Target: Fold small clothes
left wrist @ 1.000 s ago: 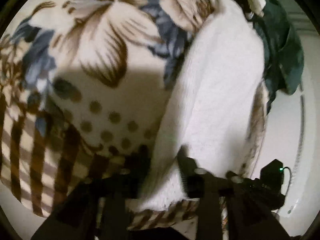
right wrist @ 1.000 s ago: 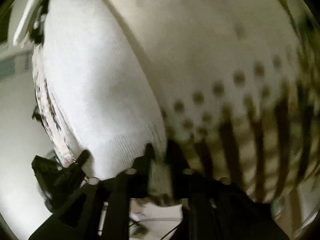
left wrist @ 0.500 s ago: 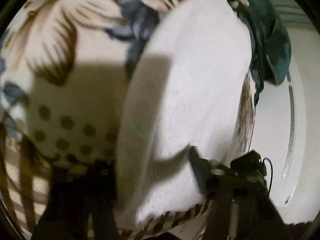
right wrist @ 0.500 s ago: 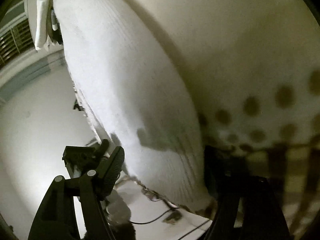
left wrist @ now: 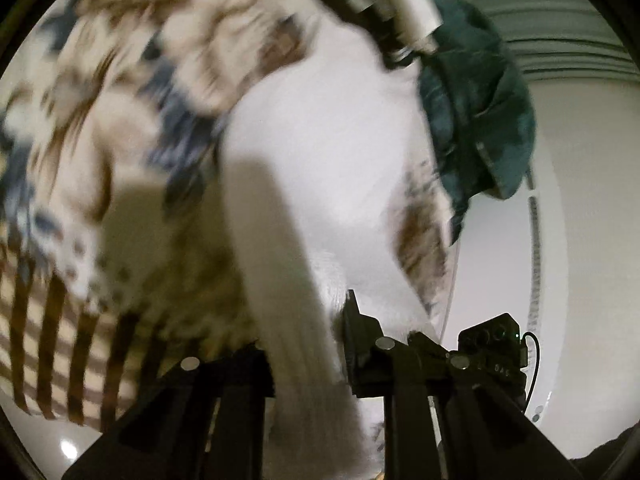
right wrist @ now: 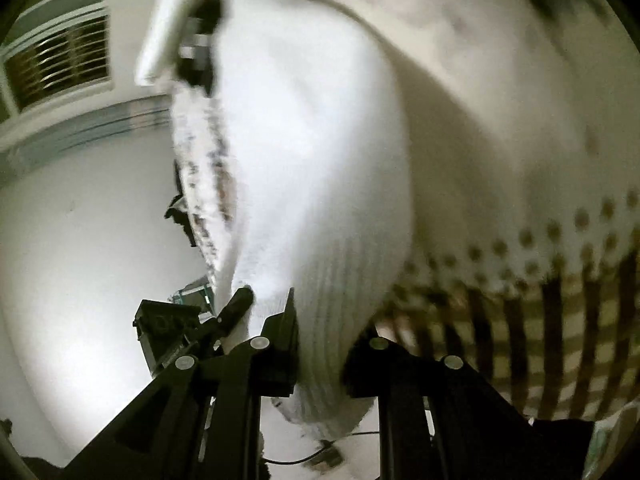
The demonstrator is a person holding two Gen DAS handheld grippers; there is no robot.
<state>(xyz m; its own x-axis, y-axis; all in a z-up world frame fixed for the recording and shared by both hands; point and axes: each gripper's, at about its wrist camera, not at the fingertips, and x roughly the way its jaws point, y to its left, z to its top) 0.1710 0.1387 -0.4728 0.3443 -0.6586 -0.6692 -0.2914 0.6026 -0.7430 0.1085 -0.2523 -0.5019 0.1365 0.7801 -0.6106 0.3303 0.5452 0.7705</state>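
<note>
— Where's the white knit garment (left wrist: 332, 168)?

— Draped over the patterned blanket (left wrist: 100, 128), and your left gripper (left wrist: 304, 364) and right gripper (right wrist: 320, 356) both pinch its near hem.

— What crowds it?

— A dark green cloth (left wrist: 480, 112), far right.

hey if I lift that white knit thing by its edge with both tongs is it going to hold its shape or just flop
Probably flop: the white knit garment already bends and drapes between the left tongs and the right tongs. Its ribbed hem looks stretchy, so it may sag where unsupported. It seems light and fuzzy, so unlikely to slip on the patterned blanket.
</note>
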